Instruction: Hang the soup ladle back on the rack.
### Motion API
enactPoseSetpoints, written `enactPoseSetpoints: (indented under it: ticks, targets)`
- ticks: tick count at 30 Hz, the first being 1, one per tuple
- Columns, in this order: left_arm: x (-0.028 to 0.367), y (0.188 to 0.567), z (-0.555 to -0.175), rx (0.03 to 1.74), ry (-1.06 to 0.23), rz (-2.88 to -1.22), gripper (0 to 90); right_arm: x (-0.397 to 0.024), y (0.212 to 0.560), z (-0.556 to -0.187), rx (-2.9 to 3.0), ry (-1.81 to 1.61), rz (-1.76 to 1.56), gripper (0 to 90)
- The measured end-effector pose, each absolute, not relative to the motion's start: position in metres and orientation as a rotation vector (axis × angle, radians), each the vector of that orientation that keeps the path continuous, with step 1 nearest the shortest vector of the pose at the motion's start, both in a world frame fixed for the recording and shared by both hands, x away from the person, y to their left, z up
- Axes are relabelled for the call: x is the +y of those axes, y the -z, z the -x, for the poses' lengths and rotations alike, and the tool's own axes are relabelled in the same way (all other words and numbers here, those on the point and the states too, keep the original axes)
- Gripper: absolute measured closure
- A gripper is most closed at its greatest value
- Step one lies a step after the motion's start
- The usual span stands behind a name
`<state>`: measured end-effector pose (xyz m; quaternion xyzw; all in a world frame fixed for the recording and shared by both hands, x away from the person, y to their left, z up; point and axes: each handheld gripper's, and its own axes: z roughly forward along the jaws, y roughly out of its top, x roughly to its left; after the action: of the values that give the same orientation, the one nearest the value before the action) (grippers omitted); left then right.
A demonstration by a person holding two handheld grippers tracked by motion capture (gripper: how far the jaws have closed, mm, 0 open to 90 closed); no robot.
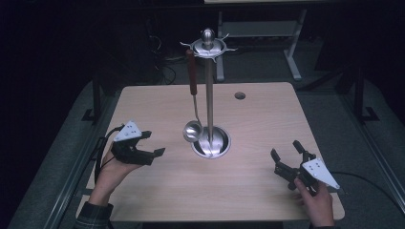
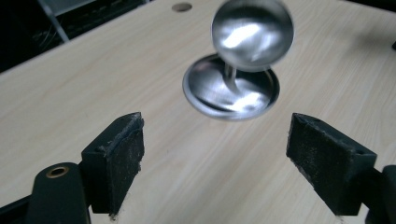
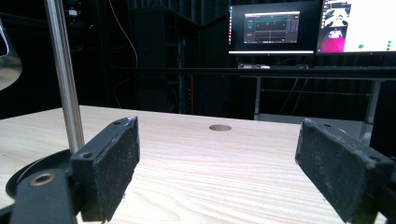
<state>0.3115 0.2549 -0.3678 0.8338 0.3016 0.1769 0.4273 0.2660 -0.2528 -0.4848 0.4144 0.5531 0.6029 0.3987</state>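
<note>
High view: steel ladle with red-brown handle [image 1: 193, 102] hangs on chrome hook stand [image 1: 209, 95] mid-table; left gripper [image 1: 152, 144] wide, empty, approaching its bowl; right gripper [image 1: 286, 156] wide, idle; next, close on the ladle

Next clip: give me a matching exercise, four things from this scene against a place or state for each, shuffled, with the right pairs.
Things:
1. ladle
2. stand's round base
3. left tool
4. right tool

Places or states:
A. jaws open, empty, over the table's right front part
B. hangs from a hook on the stand
C. sits at the table's middle
D. jaws open, empty, left of the stand

Pairs: 1-B, 2-C, 3-D, 4-A
</note>
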Motion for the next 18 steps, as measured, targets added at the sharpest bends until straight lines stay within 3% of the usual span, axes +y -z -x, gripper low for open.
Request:
enactPoseSetpoints:
  ticks: [18]
  targets:
    - [0.274, 0.434, -0.282, 0.841, -0.453, -2.125, 16.7, -0.253, 0.485, -0.266, 1.400, -1.523, -1.049, 13.0]
